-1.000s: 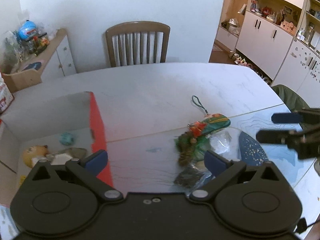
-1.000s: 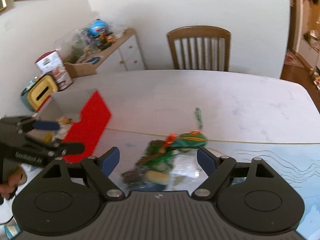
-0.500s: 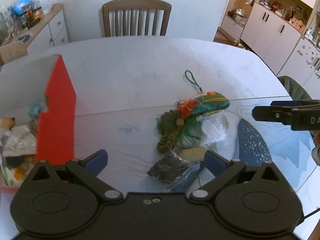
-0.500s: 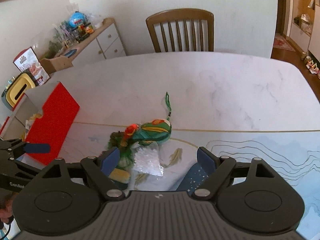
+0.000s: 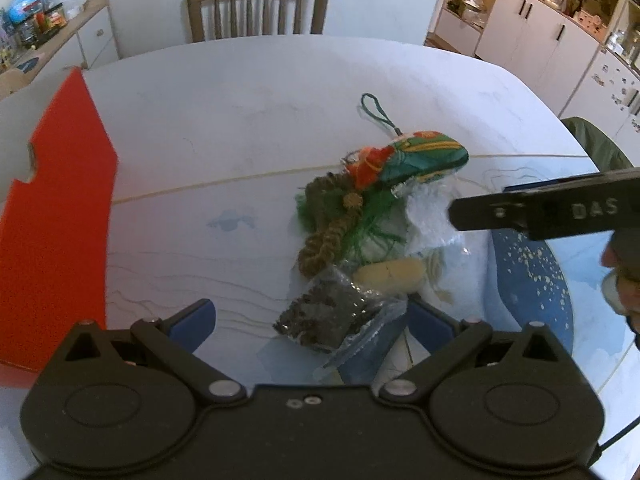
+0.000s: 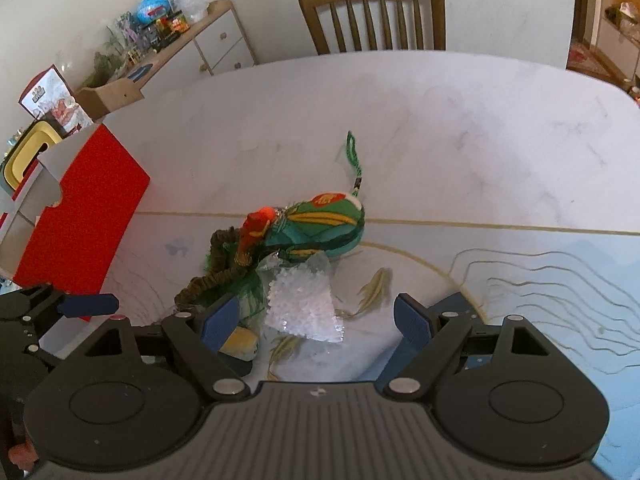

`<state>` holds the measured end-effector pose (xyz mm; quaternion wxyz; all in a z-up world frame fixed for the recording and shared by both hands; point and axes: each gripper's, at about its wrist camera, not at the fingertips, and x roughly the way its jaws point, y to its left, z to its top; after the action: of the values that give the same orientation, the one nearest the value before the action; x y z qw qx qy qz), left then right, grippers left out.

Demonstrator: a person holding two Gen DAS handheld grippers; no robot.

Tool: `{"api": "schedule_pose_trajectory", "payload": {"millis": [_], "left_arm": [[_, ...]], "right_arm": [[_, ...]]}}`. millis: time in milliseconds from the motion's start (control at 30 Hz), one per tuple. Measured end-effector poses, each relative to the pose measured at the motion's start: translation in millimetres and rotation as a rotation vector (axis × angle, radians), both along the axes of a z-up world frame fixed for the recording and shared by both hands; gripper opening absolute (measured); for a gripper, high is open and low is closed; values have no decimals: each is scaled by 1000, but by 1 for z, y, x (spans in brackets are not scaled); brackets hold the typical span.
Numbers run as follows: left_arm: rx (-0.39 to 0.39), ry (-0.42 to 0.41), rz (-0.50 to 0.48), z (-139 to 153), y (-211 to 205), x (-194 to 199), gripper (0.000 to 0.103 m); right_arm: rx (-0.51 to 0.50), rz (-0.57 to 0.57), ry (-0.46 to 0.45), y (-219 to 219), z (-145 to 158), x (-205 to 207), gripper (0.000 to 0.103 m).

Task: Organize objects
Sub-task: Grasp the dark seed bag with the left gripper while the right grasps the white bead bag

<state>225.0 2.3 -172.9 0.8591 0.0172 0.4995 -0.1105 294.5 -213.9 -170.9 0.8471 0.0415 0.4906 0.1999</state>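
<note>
A small heap lies mid-table: a green and orange pouch (image 5: 420, 158) (image 6: 320, 228) with a green loop, a brown braided cord (image 5: 324, 240) (image 6: 216, 276), a yellow lump (image 5: 390, 276) (image 6: 240, 344), a clear bag of white grains (image 6: 302, 304) (image 5: 432, 216) and a bag of dark bits (image 5: 320, 316). My left gripper (image 5: 310, 320) is open, with the dark bag between its fingers. My right gripper (image 6: 316, 320) is open too, low over the white-grain bag. Each gripper shows at the edge of the other's view: the right gripper (image 5: 540, 208), the left gripper (image 6: 80, 306).
A box with a red flap (image 5: 56, 220) (image 6: 80, 216) stands at the table's left. A blue speckled piece (image 5: 532, 280) lies right of the heap. A wooden chair (image 6: 374, 12) stands behind the marble table (image 5: 240, 112), a cluttered sideboard (image 6: 168, 40) to the far left.
The left gripper swung from over the box to the heap and closed in on the dark bag. The right gripper dropped nearer the white-grain bag. Both stayed open.
</note>
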Motion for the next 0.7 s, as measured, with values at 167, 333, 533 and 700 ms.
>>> {"api": "schedule_pose_trajectory", "payload": {"millis": [167,333,533,700], "left_arm": [[1,-3,-45,-6,-3,0,99],[18,9,-48,-13,-5,4,90],[6,21,-49,-18,-3,3,78],[-7,14,-51,-16,-2,2,68]], "right_arm": [[-6,26,8,10,-9,3,85],[-10,33,4,18,-15,8,81],[-17,23,15,20,-22,12,65],[-29,7,10,22,-24,11,55]]}}
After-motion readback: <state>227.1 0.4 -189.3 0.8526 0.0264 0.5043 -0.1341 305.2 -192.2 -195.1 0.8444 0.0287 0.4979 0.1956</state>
